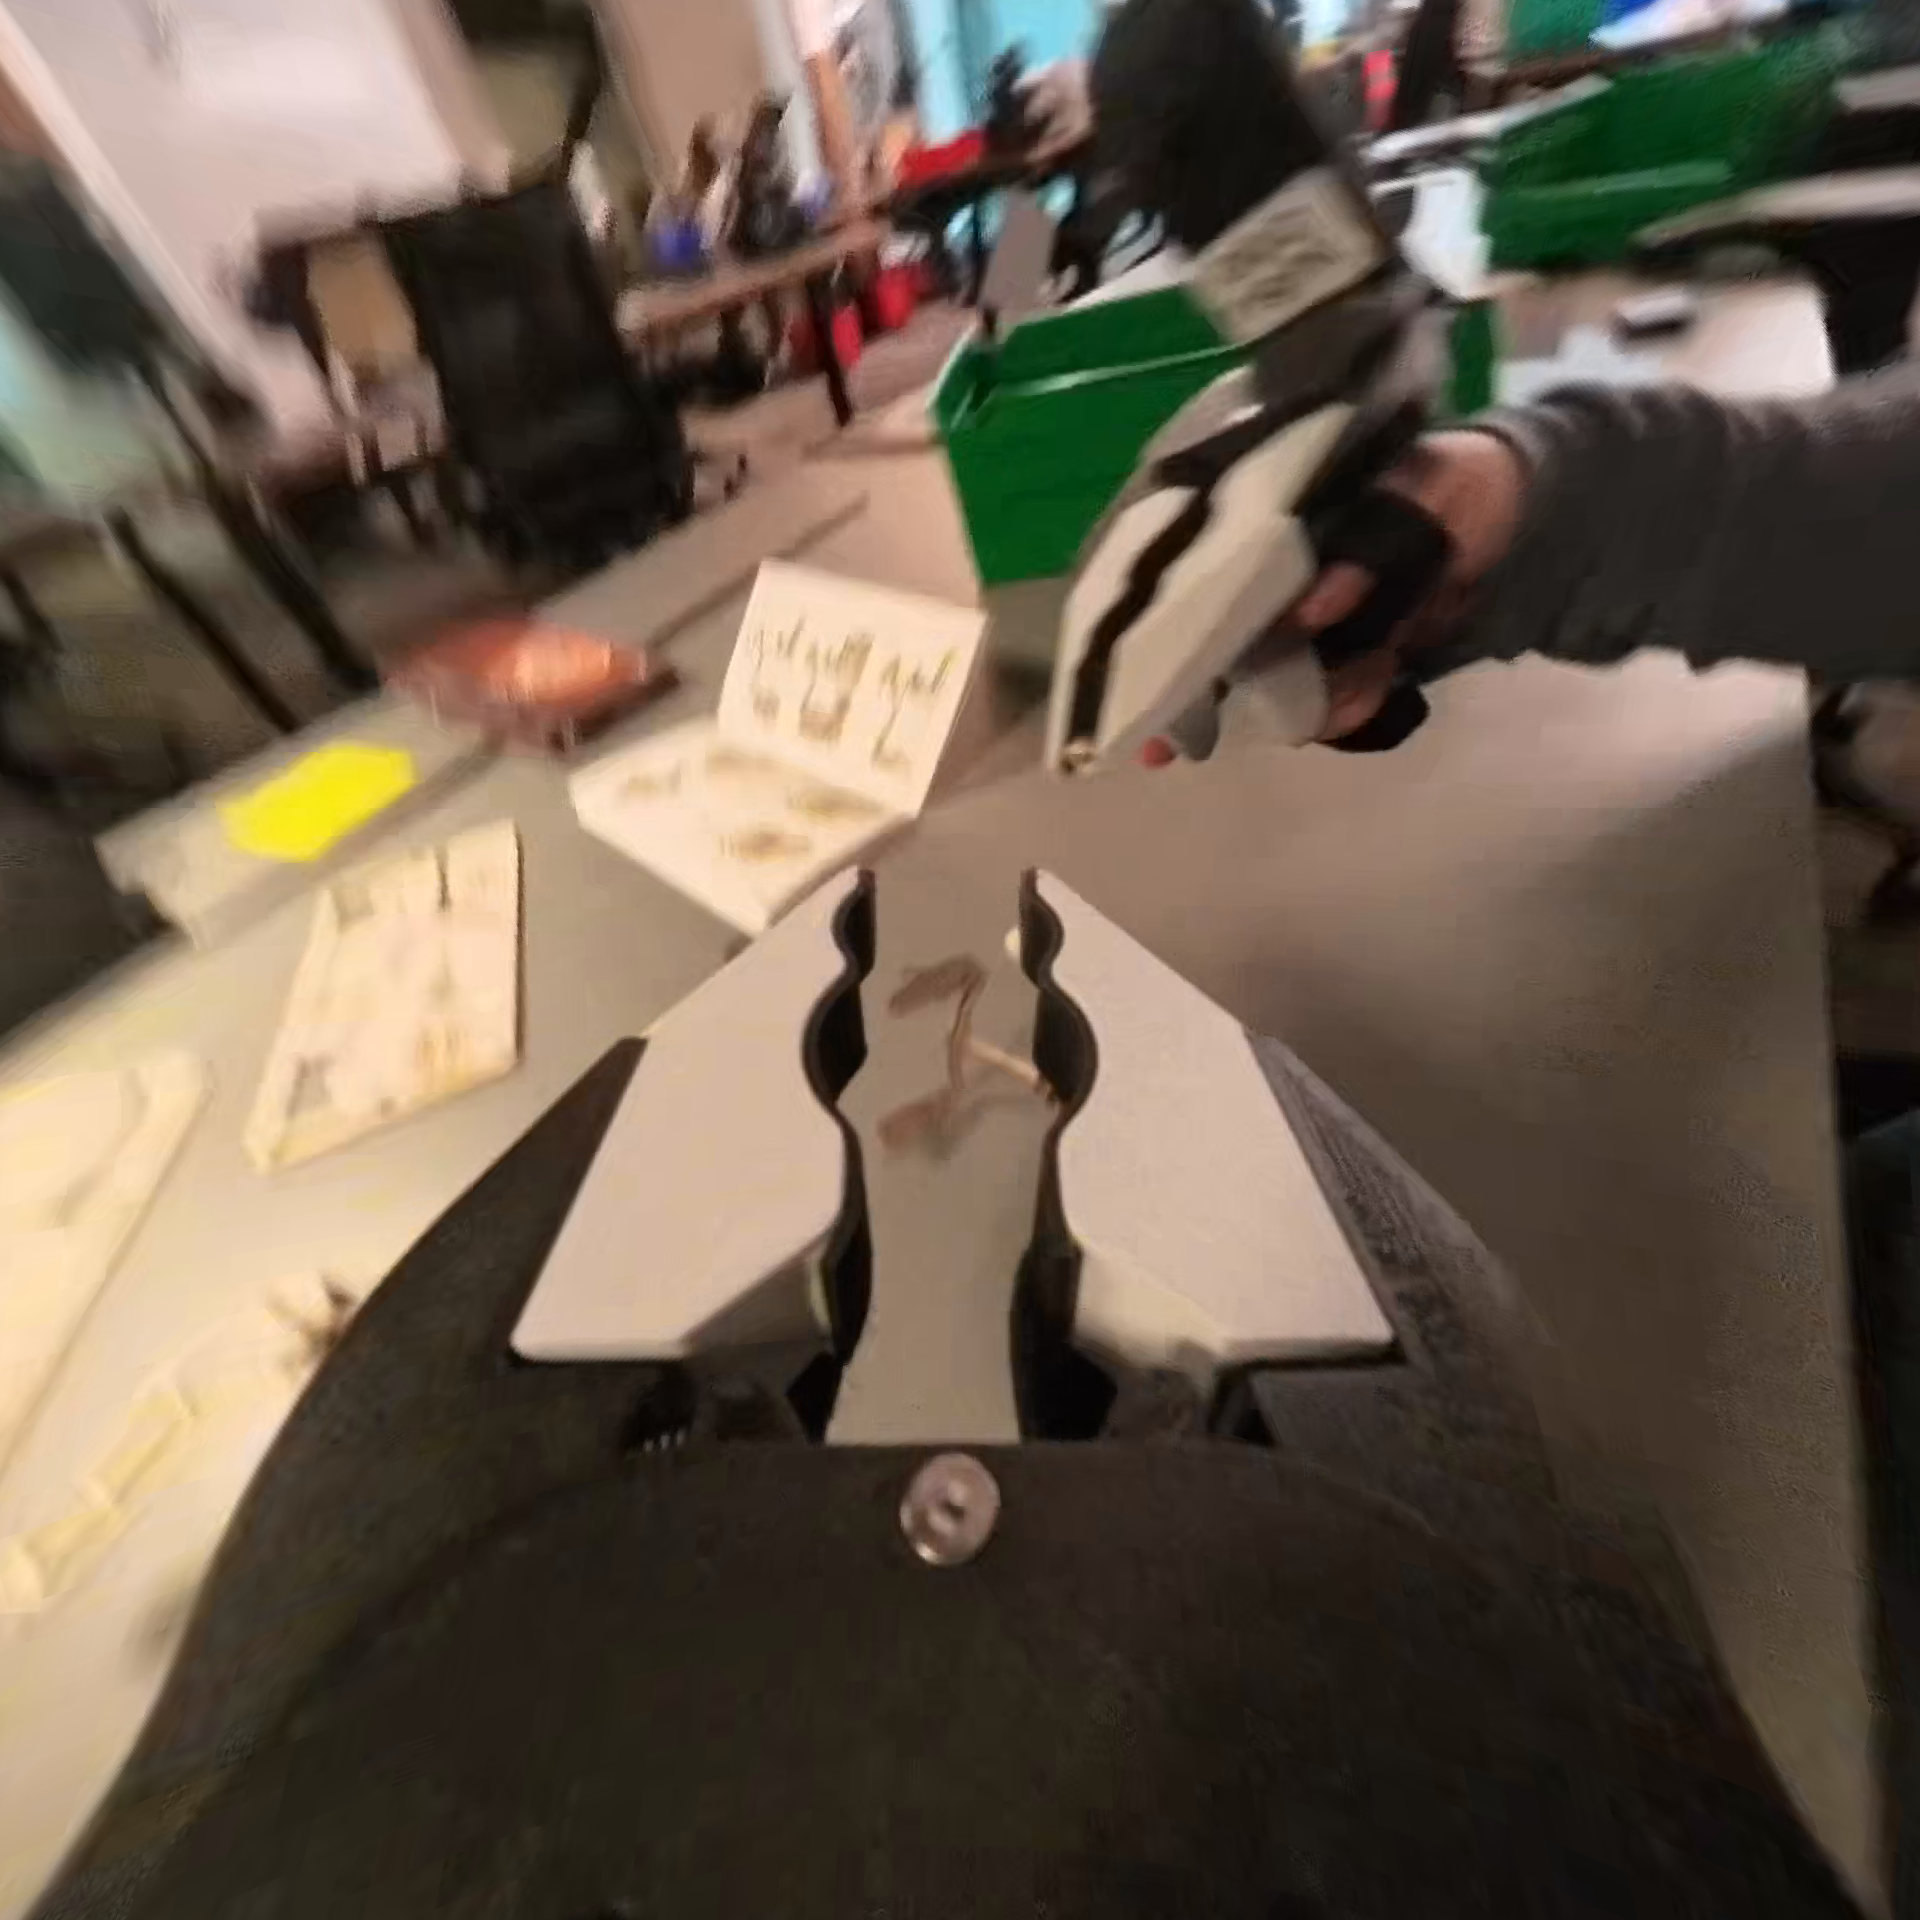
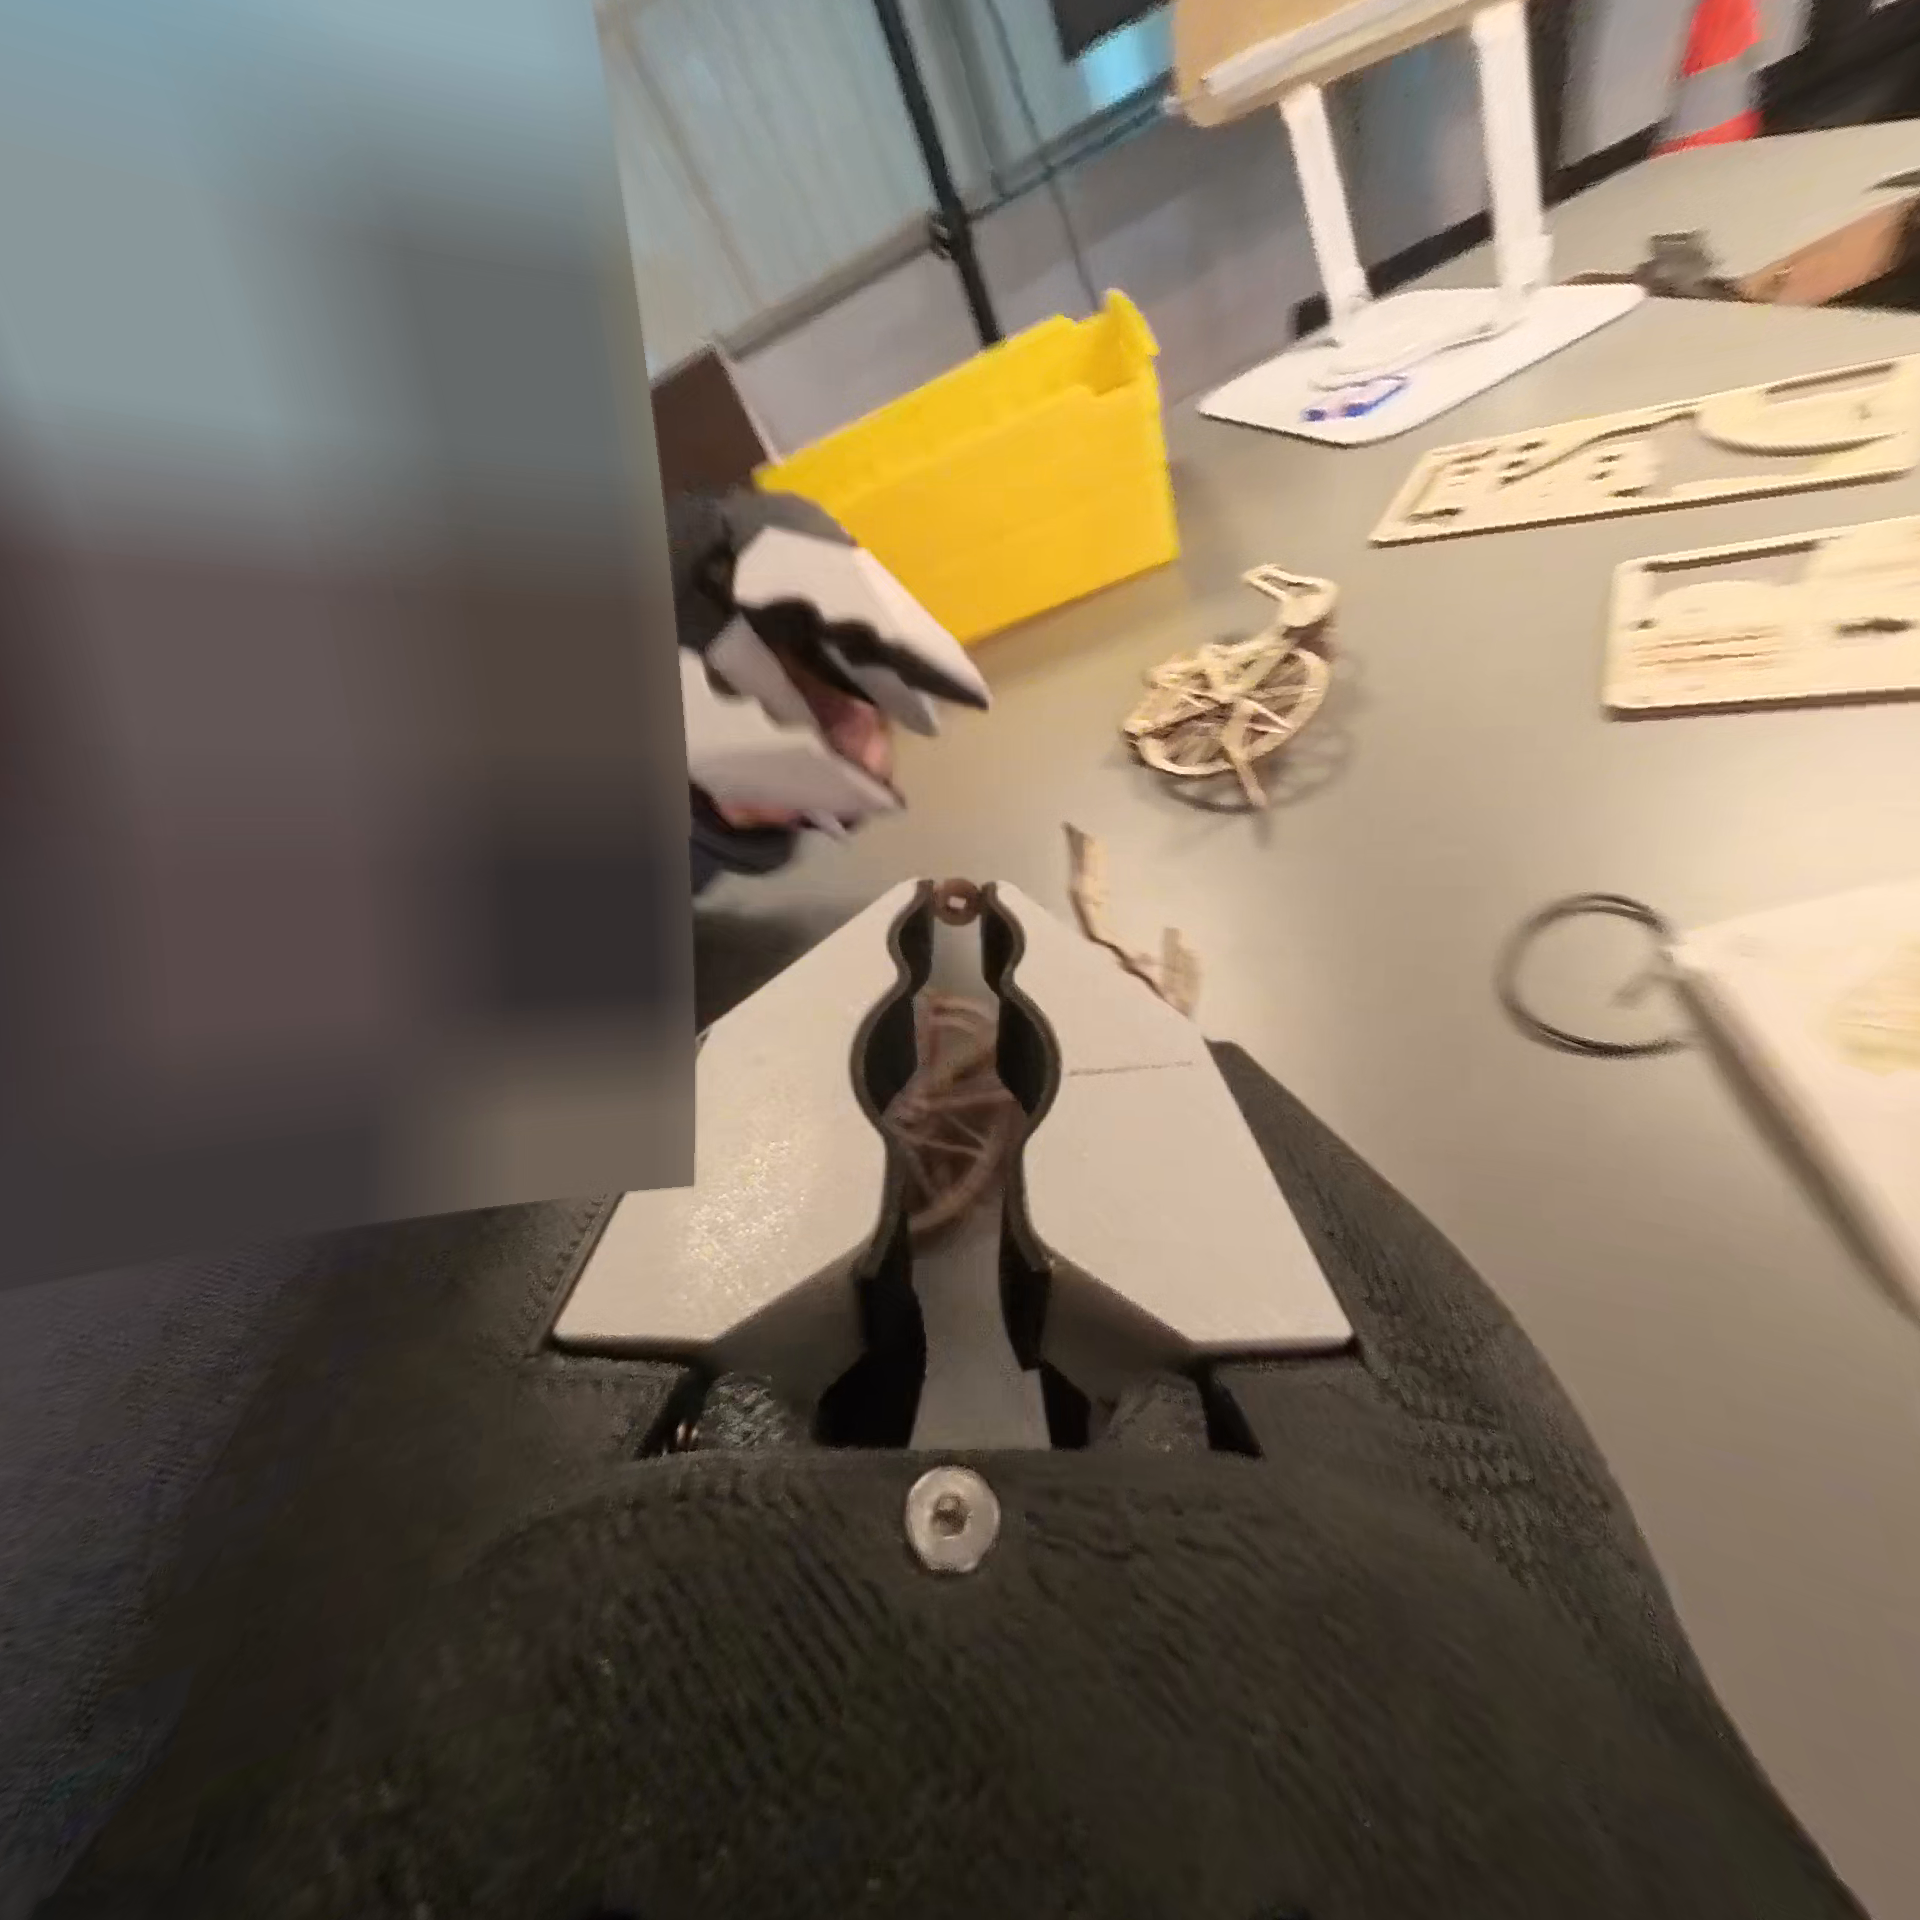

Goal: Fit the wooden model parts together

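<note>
My left gripper [image 1: 945,894] is open and empty, low over the grey table [image 1: 1403,1039]. A loose thin wooden piece [image 1: 951,1049] lies on the table between its fingers. My right gripper [image 2: 956,894] is shut on a small brown wooden ring [image 2: 954,902] at its fingertips. A spoked wooden wheel [image 2: 951,1132] shows through the gap below; I cannot tell whether it hangs from the ring or lies on the table. A part-built wooden bicycle model [image 2: 1231,696] lies ahead of it. The right gripper [image 1: 1075,753] also shows raised in the left wrist view, the left gripper [image 2: 935,696] in the right wrist view.
A yellow bin [image 2: 997,488], a white stand [image 2: 1455,343], wooden part sheets [image 2: 1662,457] and a metal ring [image 2: 1590,977] are on the table. The left wrist view shows a green bin [image 1: 1060,457], an open booklet [image 1: 831,727] and another sheet [image 1: 405,997]. The gap from one gripper's tips to the other's is roughly 4 cm.
</note>
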A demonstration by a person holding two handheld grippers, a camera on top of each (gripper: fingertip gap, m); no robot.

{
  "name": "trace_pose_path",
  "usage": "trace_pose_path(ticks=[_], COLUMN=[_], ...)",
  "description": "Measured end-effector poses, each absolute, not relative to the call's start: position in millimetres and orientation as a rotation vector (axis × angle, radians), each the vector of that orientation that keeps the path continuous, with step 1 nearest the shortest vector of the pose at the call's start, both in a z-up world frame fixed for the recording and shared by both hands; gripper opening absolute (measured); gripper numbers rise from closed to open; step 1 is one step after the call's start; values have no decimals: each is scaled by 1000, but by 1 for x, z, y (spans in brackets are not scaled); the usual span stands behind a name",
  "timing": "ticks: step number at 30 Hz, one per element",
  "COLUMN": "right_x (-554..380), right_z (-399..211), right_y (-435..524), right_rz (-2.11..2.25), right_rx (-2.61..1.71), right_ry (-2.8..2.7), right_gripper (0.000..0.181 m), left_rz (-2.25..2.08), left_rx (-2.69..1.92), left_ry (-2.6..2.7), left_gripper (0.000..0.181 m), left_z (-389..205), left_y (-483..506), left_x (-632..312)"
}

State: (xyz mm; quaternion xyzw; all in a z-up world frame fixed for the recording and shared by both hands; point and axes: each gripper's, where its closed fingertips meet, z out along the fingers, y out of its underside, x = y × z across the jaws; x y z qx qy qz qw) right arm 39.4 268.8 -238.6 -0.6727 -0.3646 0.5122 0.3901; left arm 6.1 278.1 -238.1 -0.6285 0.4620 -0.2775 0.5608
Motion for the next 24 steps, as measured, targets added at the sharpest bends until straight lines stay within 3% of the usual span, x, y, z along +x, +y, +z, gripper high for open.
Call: trace_pose_path(ticks=[7,18,24], right_x=[51,50,52], right_z=[-281,-266,-271], right_y=[293,284,285], right_rz=[994,769,774], right_rx=[-1683,-1379,-1386], right_ry=[-1090,-1225,-1229], right_gripper=[6,5,6], left_rz=[-1164,-1382,-1555], left_rx=[-2042,-2234,-2201], left_ry=[729,734,666], left_gripper=[19,28,21], left_z=[-297,-319,-311], left_y=[285,280,288], left_x=[-7,23,30])
